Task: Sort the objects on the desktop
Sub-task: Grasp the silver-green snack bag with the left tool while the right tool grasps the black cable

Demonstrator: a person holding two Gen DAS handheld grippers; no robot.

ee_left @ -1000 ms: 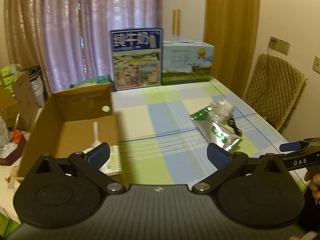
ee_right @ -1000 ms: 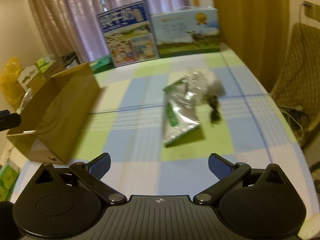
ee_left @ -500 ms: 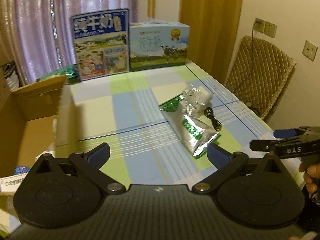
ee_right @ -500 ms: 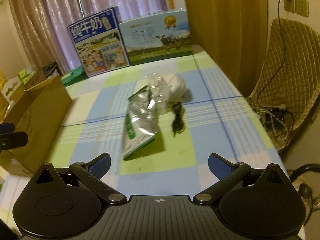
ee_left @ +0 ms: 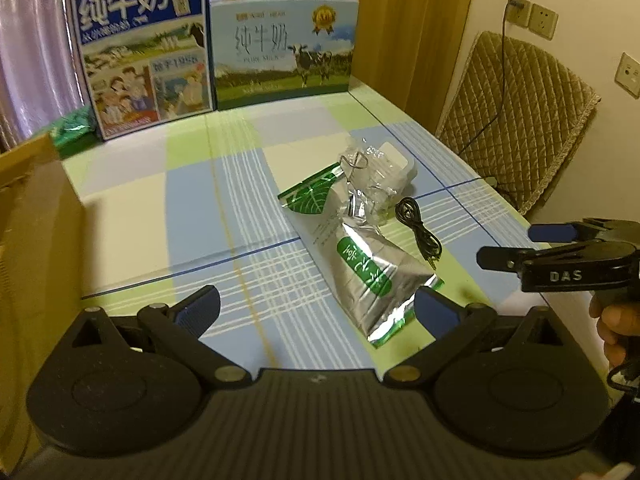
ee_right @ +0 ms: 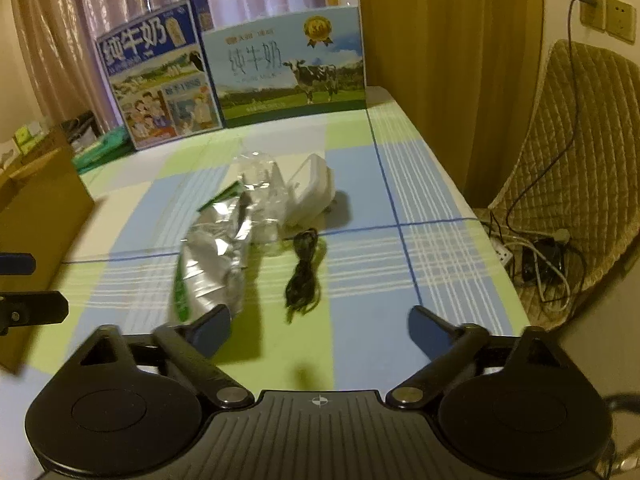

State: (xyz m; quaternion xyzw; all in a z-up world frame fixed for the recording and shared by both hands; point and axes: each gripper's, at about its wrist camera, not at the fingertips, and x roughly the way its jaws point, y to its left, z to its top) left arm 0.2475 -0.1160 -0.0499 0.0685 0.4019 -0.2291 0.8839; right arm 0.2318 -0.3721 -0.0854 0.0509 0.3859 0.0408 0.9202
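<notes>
Both tongs are spread wide with nothing between their blue pads. The left tongs [ee_left: 316, 308] hover low over the near part of the bench [ee_left: 132, 208], which wears a blue, green and cream checked cloth. The right tongs [ee_right: 318, 326] hover over the same cloth further right; seen from the left wrist, their side carries the letters "DAS", and part of a hand [ee_left: 618, 324] grips them at the frame's right edge.

Just ahead of both lies a silver foil pouch [ee_left: 362, 268] with a green label of white Chinese writing, too small to read, and a green leaf print at its far end. Crumpled clear plastic [ee_left: 362, 178] rests on the pouch's far end, with a white boxy item [ee_right: 310, 190] behind it. A coiled black cable [ee_right: 302, 276] lies just right of the pouch.

At the far edge stand two milk cartons: a dark blue one [ee_left: 146, 48] reading "纯牛奶", and a pale blue one [ee_left: 284, 46] reading "纯牛奶" and "PURE MILK" beside a cow picture. A brown cardboard box [ee_left: 36, 216] sits on the left. A quilted chair [ee_left: 516, 112] stands to the right of the bench.
</notes>
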